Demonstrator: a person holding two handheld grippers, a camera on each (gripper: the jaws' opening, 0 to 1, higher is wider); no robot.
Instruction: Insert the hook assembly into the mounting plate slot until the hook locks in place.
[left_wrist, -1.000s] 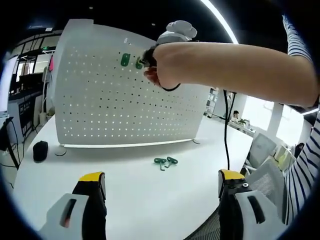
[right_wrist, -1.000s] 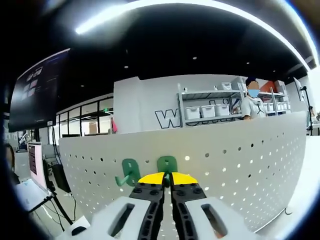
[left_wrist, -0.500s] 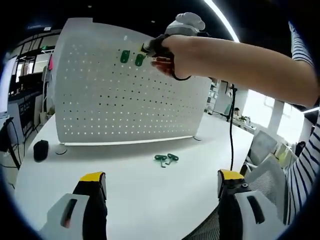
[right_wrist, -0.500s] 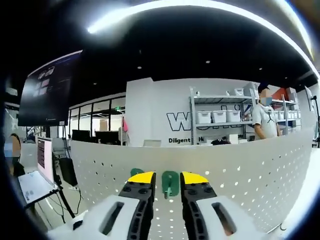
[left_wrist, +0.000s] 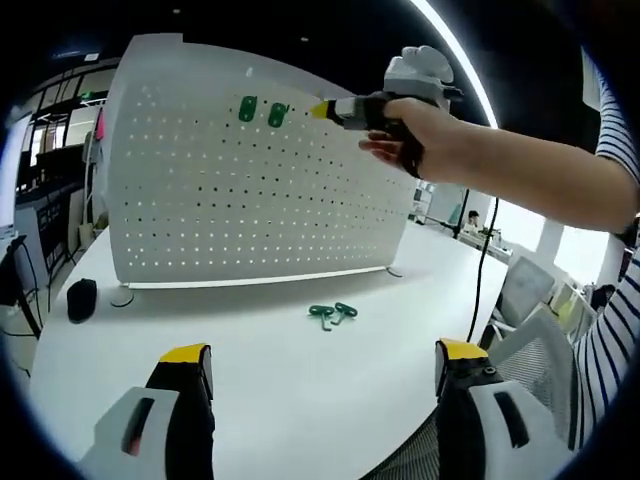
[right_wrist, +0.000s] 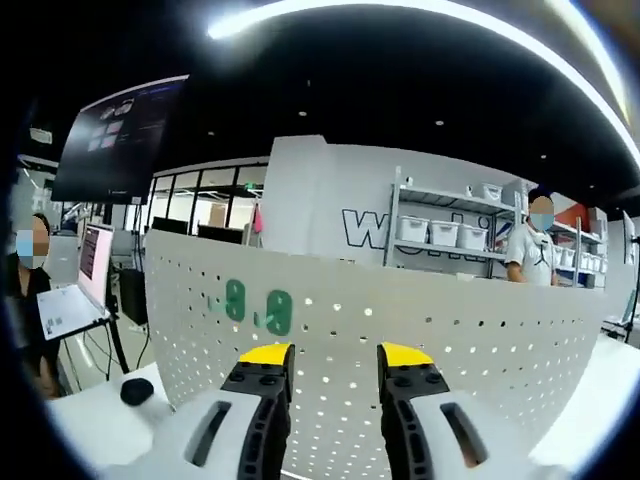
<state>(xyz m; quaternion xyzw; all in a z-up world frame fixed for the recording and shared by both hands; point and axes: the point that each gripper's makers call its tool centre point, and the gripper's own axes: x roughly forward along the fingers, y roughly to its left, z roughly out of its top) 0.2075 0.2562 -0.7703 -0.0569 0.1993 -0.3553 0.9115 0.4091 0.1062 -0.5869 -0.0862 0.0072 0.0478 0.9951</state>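
Two green hooks hang on the pegboard as both grippers stand open.

Near the top edge of the white pegboard, two hooks sit side by side in the holes. The right gripper, held up by a hand, hovers just right of them, its yellow-tipped fingers parted and holding nothing. The left gripper waits low over the white counter, fingers wide apart and empty. Two spare hooks lie on the counter before the board; a dark puck sits at the left.
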